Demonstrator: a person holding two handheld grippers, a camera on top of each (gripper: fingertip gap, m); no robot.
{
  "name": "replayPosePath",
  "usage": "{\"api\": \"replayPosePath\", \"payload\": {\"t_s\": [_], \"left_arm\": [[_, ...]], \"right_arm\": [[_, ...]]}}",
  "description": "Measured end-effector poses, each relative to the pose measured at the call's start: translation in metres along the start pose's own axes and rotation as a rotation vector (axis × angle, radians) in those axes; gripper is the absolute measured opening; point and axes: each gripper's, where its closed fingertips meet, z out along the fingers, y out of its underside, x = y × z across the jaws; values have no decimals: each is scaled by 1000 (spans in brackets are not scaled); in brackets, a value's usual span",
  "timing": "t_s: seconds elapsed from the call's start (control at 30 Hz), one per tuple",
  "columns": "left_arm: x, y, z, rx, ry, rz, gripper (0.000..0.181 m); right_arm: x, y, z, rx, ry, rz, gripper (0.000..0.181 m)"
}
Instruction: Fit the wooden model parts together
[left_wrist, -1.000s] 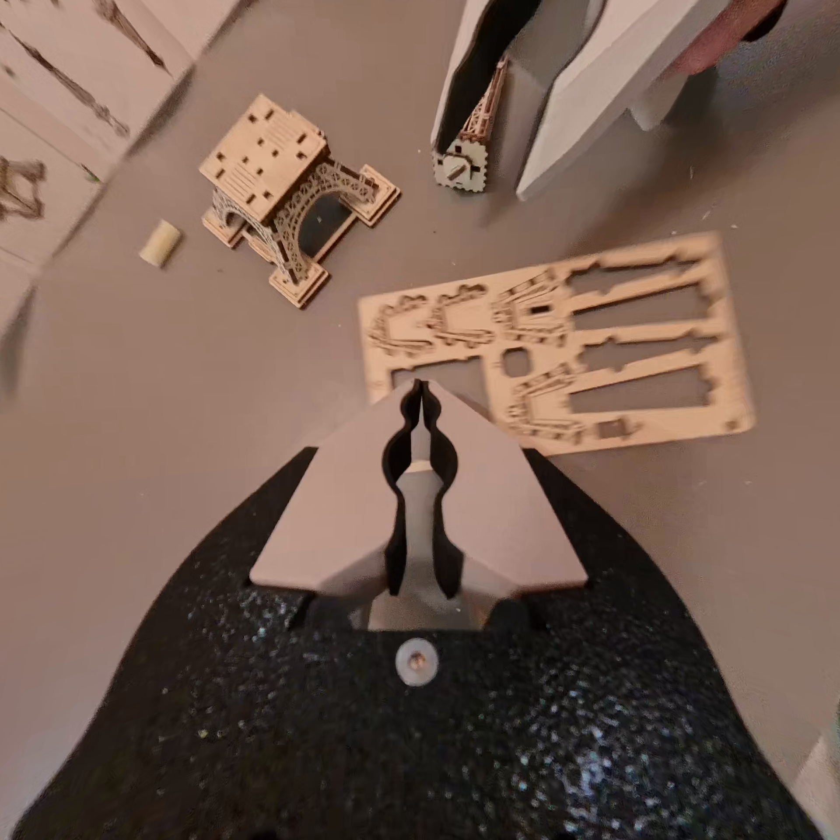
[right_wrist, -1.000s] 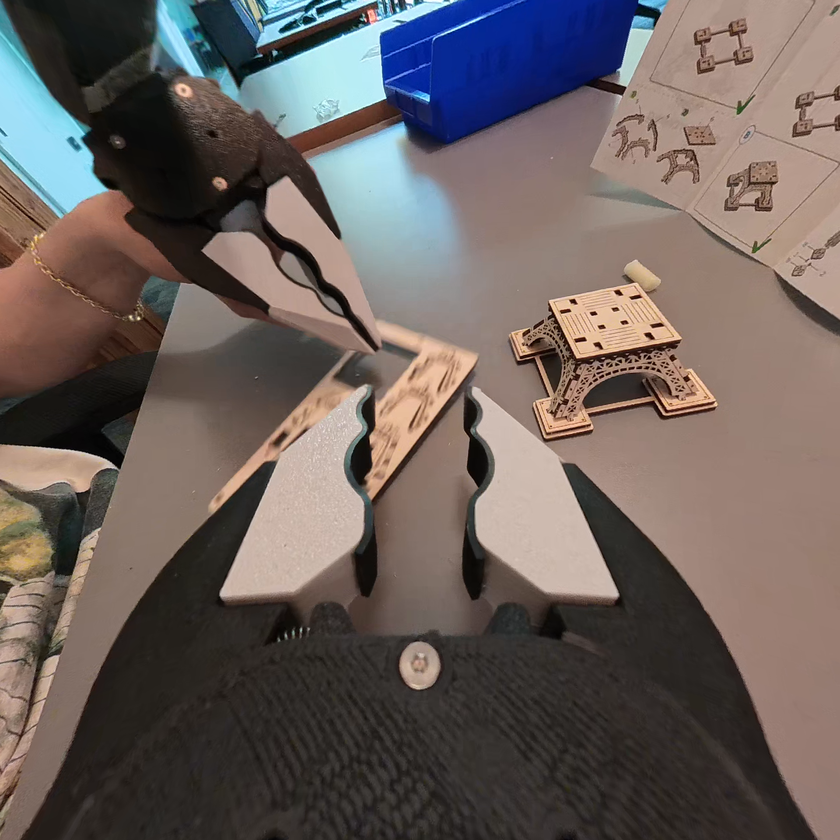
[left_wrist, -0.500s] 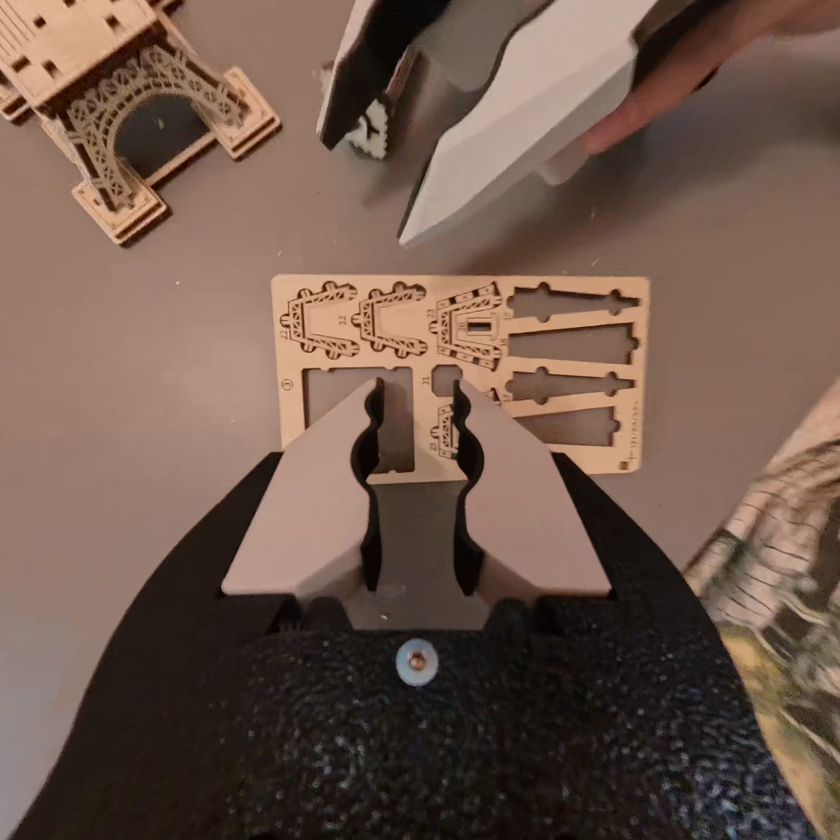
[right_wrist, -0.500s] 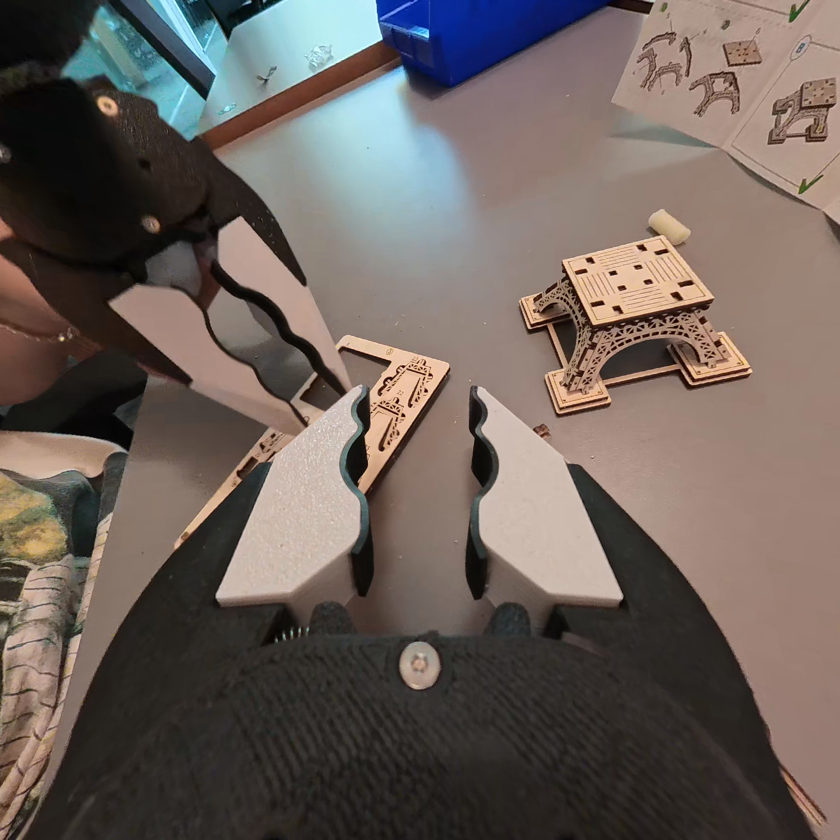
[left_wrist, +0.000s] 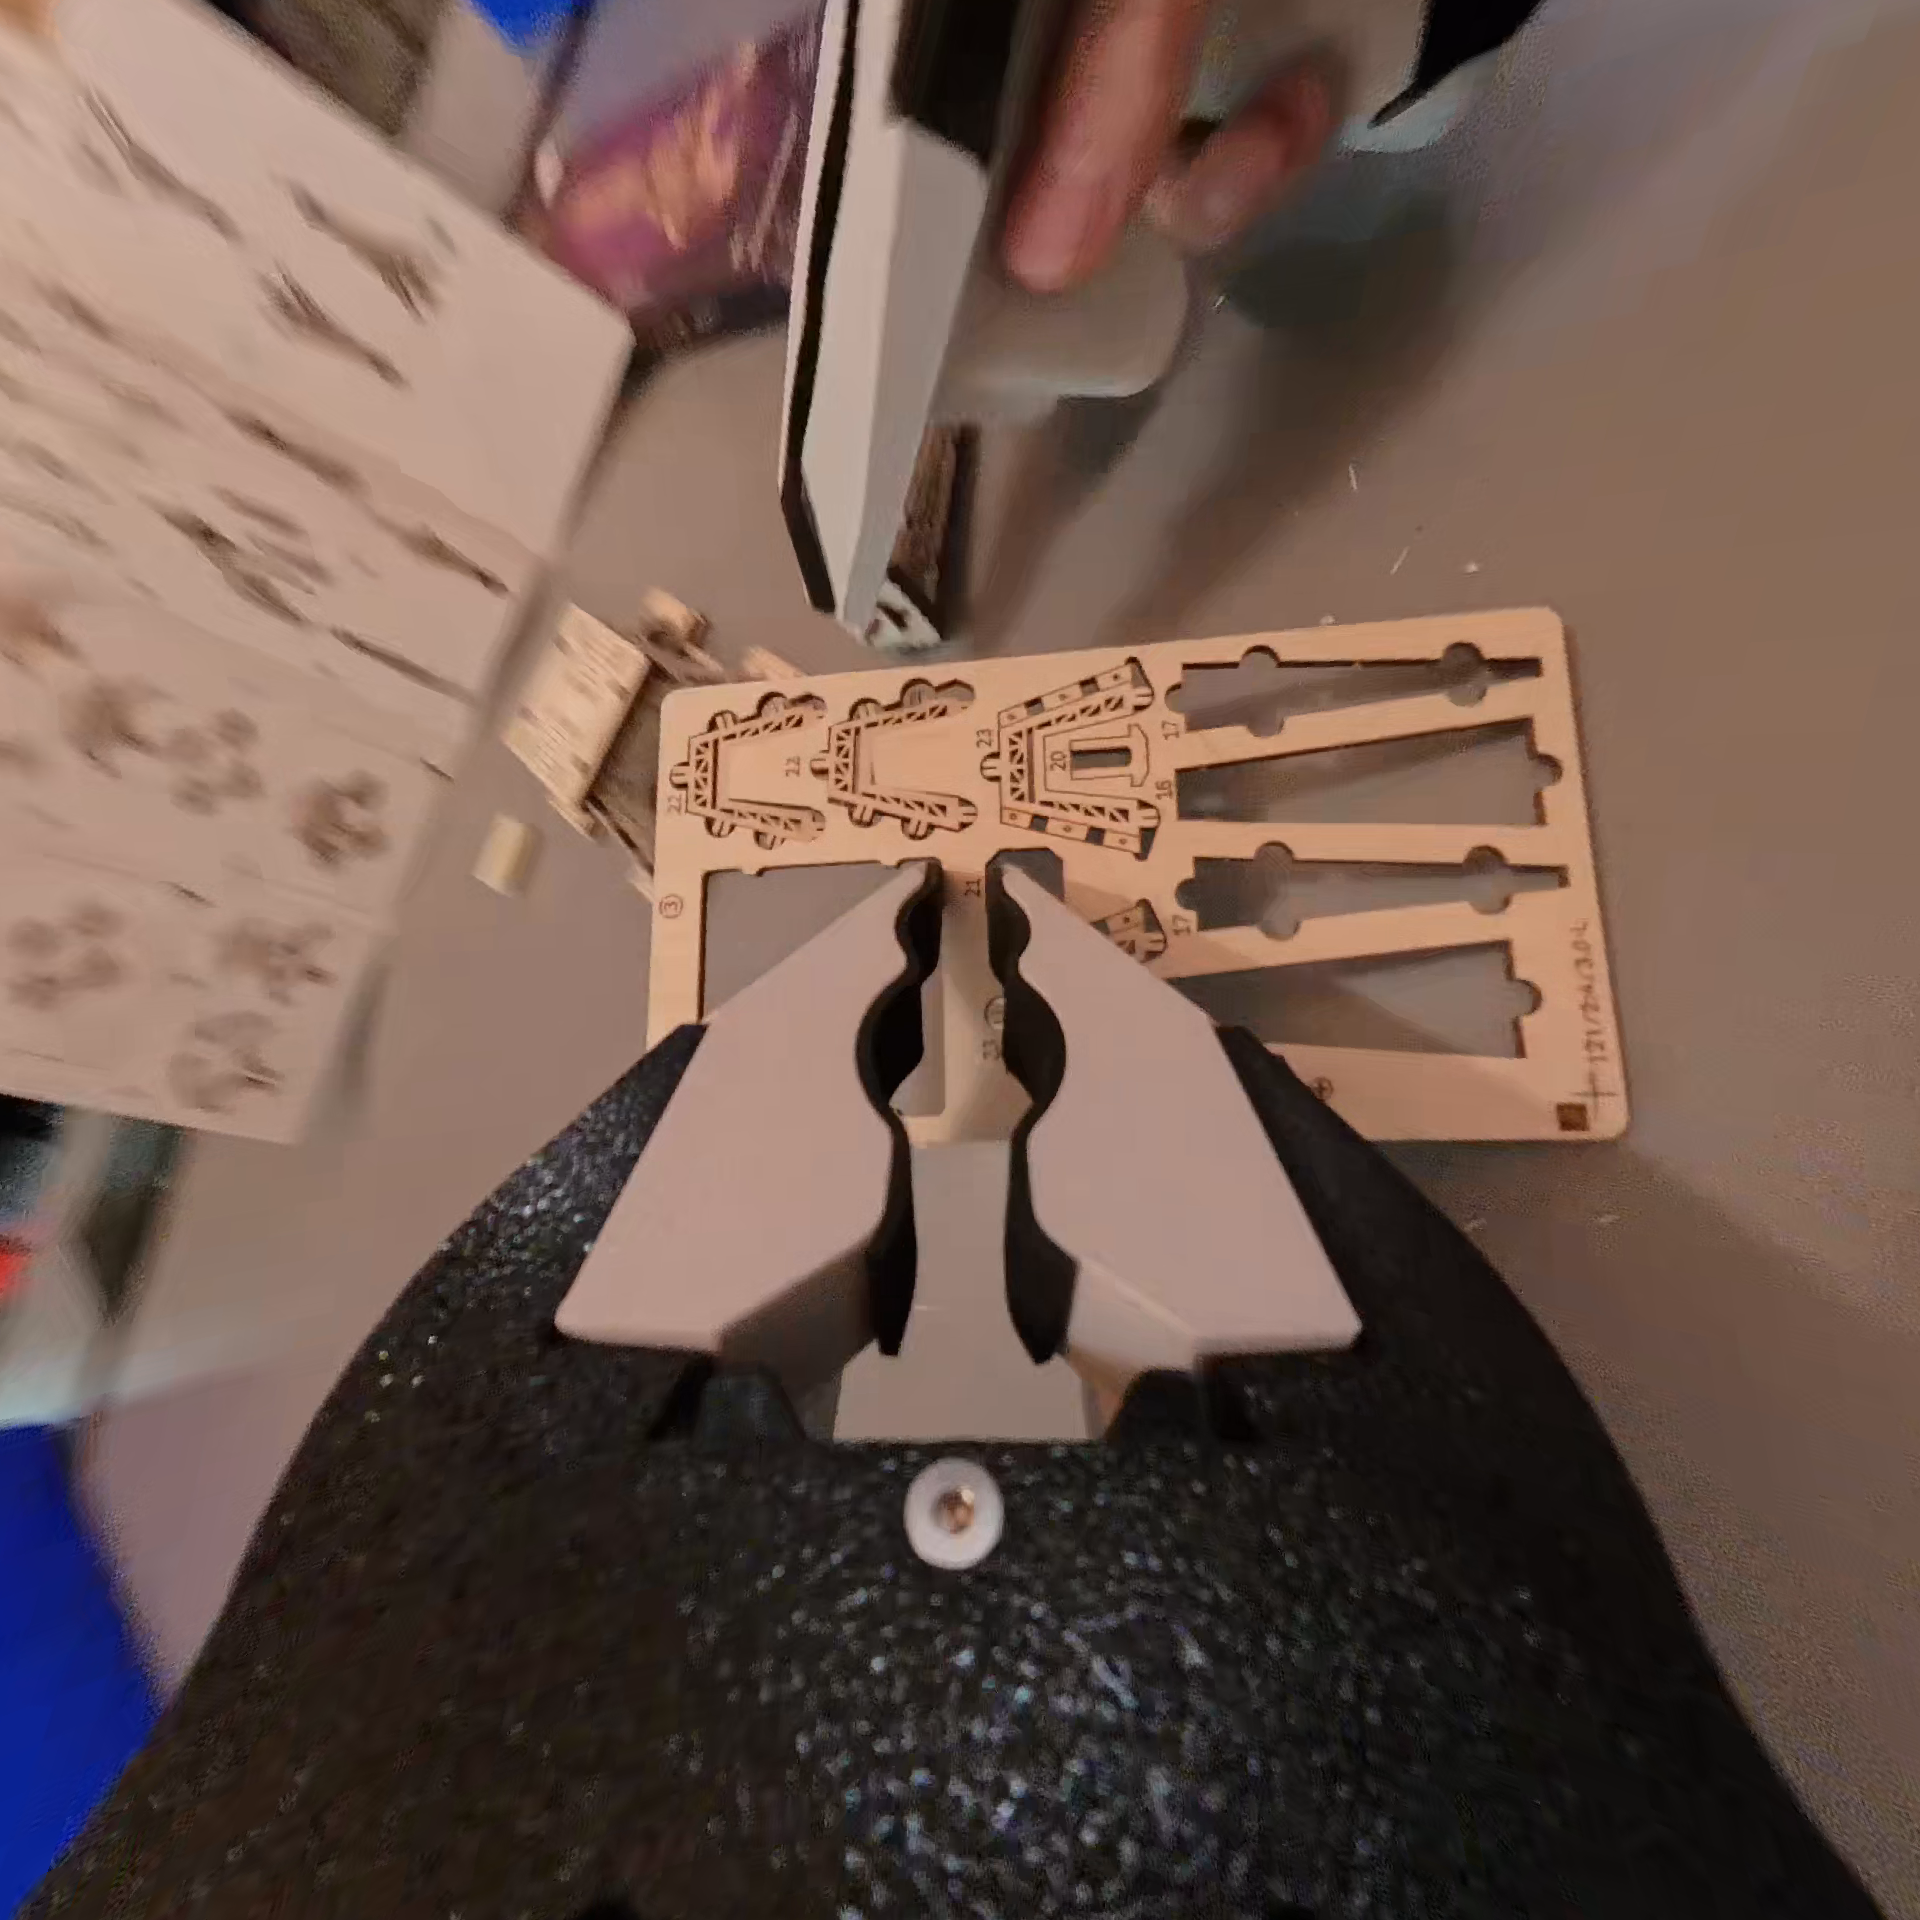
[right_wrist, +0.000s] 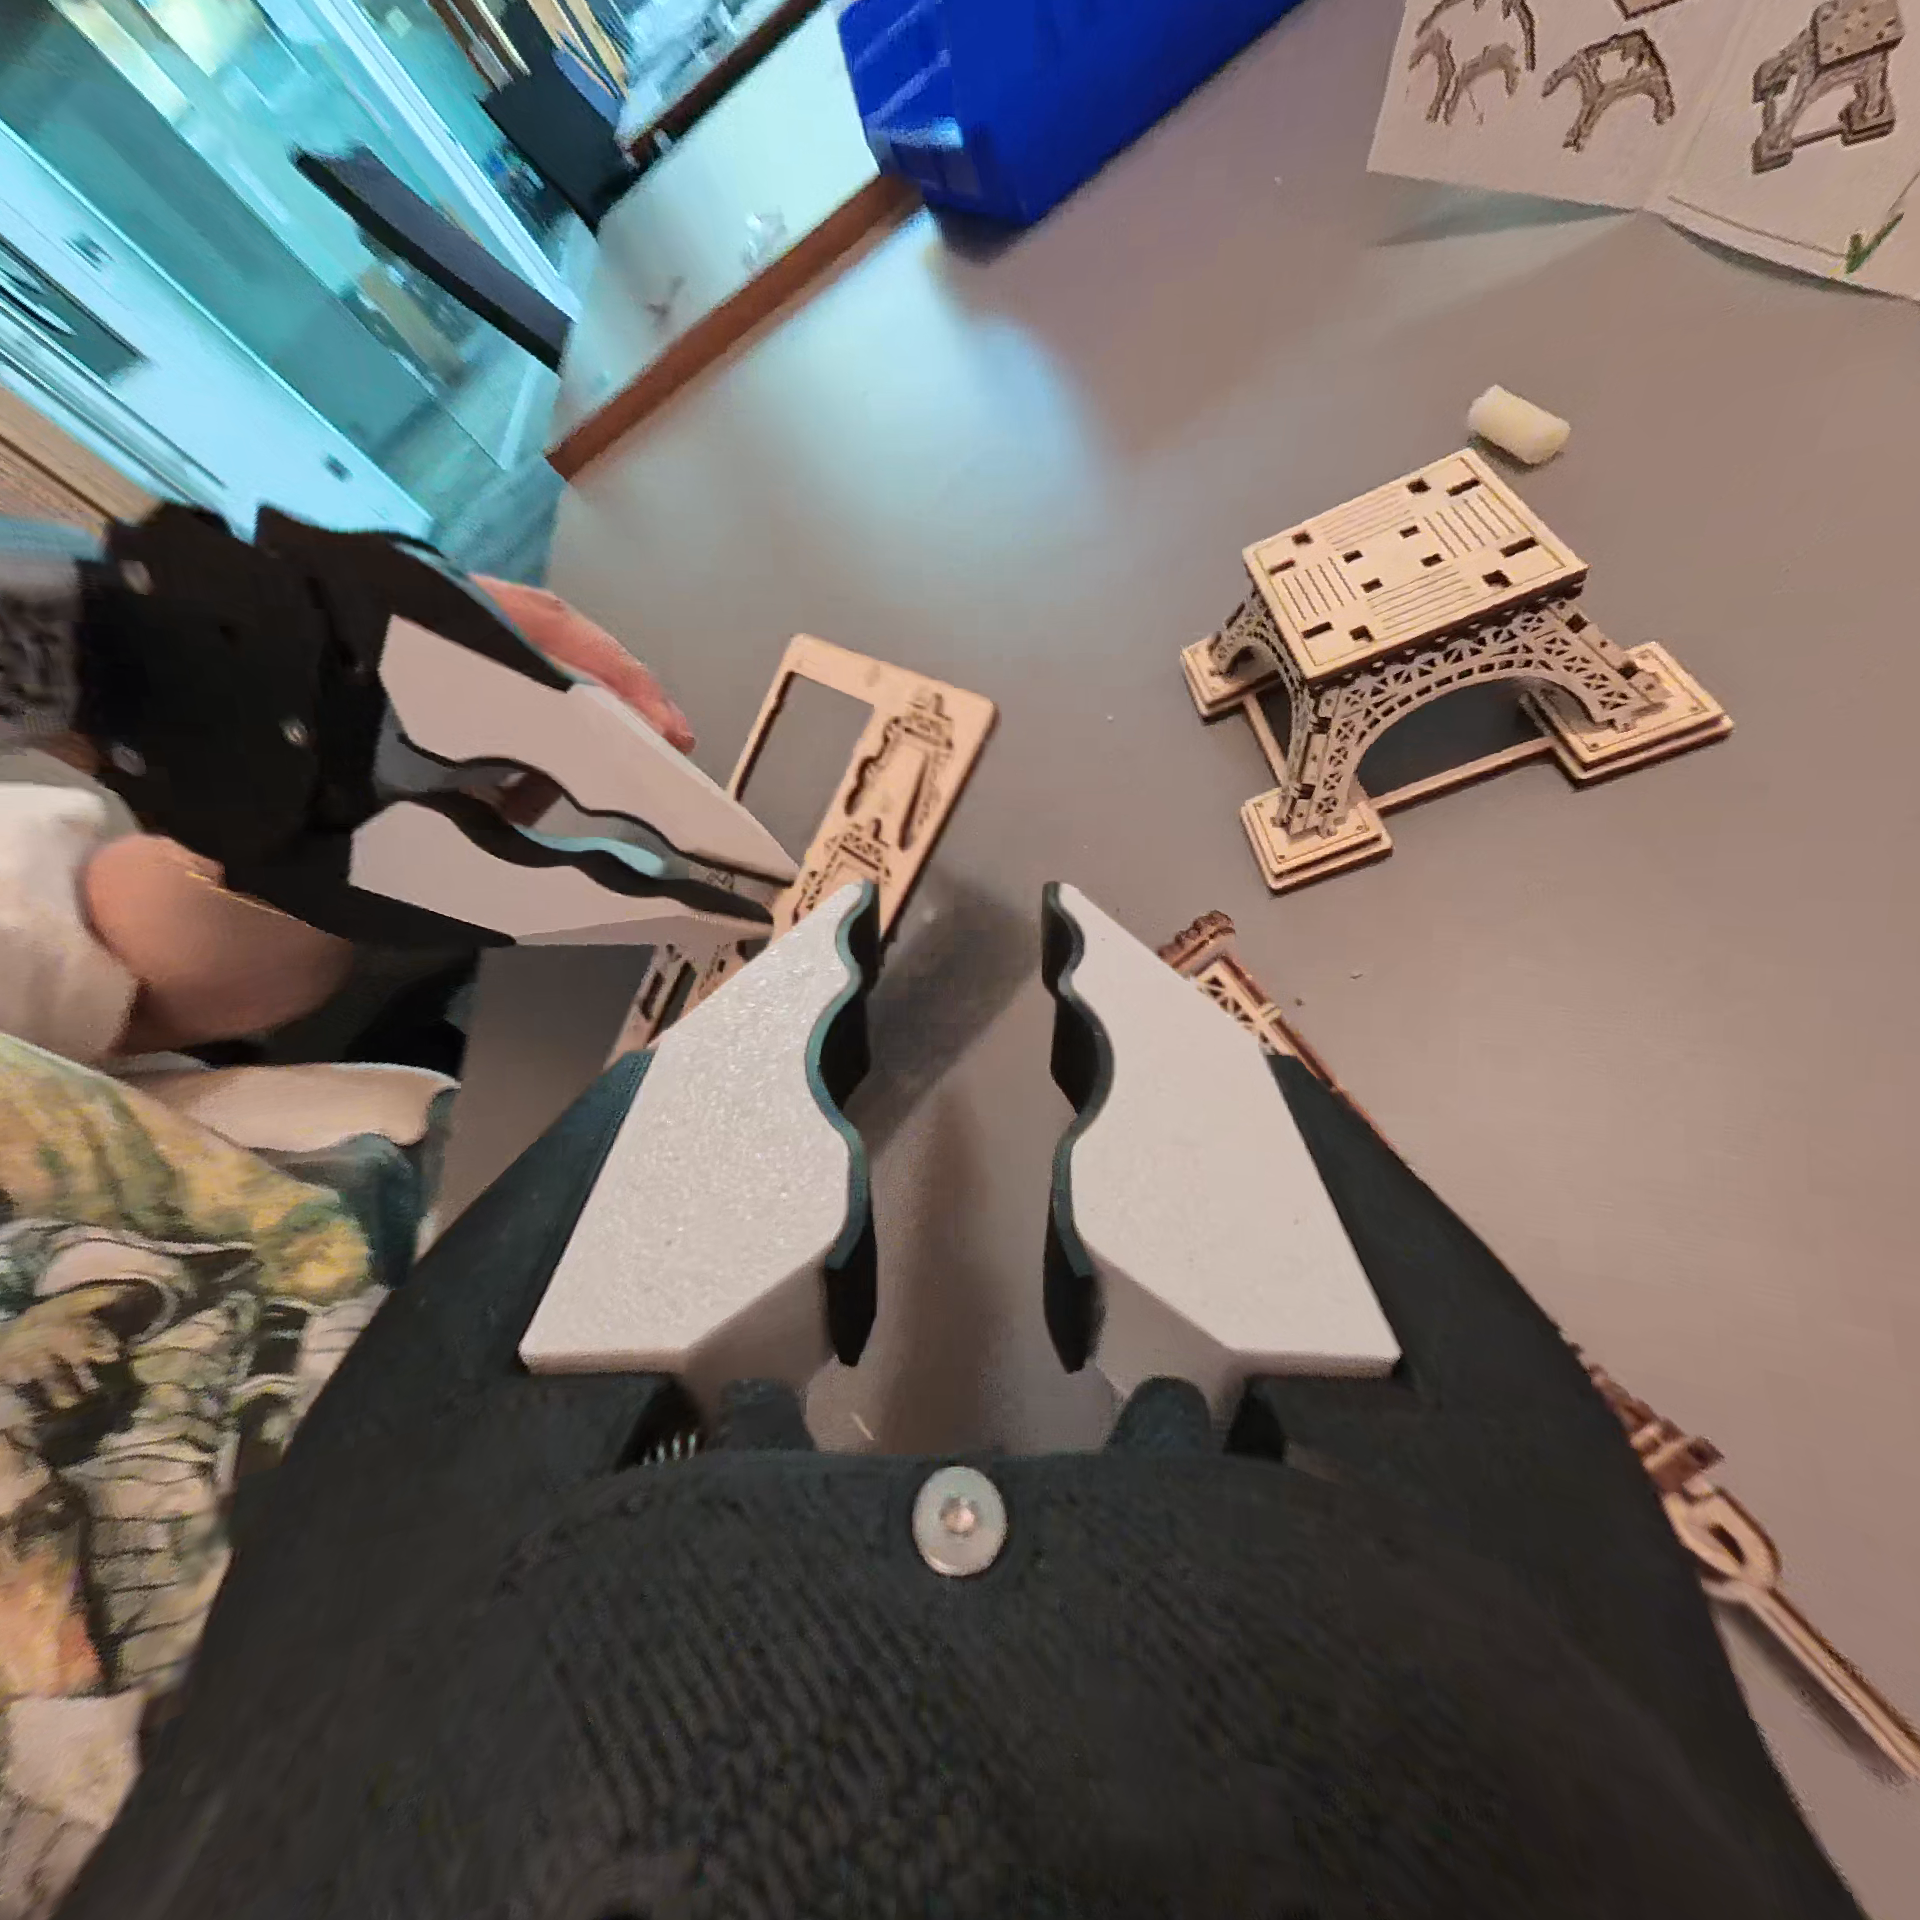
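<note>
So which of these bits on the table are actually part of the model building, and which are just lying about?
Part of the job:
- wooden parts sheet
- assembled tower base
- spire piece lying beside the right gripper
- left gripper, open over the sheet
- instruction sheet, a guide for the build

Just lying about:
- blue bin
- small pale block

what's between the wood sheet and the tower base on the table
Right wrist view: only bare grey table between the wood sheet and the tower base.

A grey table (right_wrist: 1195, 343) with a wooden edge stands before blurred, teal-lit glass cabinets (right_wrist: 260, 260).
</note>
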Motion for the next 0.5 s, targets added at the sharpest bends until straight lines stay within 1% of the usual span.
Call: {"api": "replayPosePath", "payload": {"t_s": [0.07,0.1,0.17,0.2,0.23,0.3,0.37,0.4,0.43,0.5], "left_arm": [[-15,-7,-10,52,-124,141,7],[-19,-9,-14,77,-163,202,7],[-24,-16,-23,144,-211,256,7],[-23,-22,-27,195,-216,281,6],[-22,-27,-31,243,-228,308,6],[-21,-31,-35,281,-247,340,6],[-22,-33,-37,300,-262,355,6],[-22,-35,-38,318,-268,358,6],[-19,-38,-40,346,-262,364,6],[-17,-41,-42,381,-244,343,6]], "right_arm": [[-9,-10,-4,64,-92,59,24],[-14,-17,-7,107,-147,87,16],[-22,-31,-15,204,-235,130,6],[-22,-34,-17,231,-255,142,2],[-23,-35,-17,243,-272,139,0],[-32,-35,-17,243,-337,110,1],[-52,-39,-22,276,-446,77,8],[-60,-42,-24,291,-485,65,2],[-63,-43,-25,297,-494,47,0],[-65,-42,-23,300,-478,6,2]]}}
